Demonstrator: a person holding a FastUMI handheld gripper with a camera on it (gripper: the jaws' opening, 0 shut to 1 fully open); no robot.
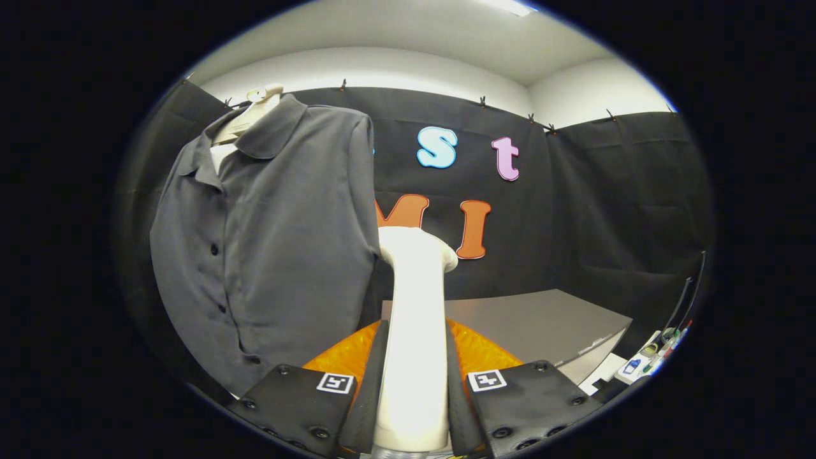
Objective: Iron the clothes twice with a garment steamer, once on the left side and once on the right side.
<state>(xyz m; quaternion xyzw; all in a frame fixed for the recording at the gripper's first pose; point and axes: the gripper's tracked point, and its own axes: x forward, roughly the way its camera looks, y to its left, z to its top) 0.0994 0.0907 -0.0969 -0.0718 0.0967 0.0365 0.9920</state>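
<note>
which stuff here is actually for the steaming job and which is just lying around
For the job:
- garment steamer, white, clamped between the tool fingers
- grey shirt, hanging on a dress form just ahead of the steamer head

Just lying about:
- grey table beyond the fingers
- small items and cables past the table's far corner, too small to identify

I have the gripper [414, 382] clamped on the white garment steamer [414, 319] — both fingers press its upright handle, one on each side. The steamer's flared head rises ahead of the fingers, just beside the right edge of the grey shirt [268, 242]. The shirt hangs buttoned on a pale mannequin [255, 111], to the left. Far right, beyond the fingers, sits a grey table [542, 319].
</note>
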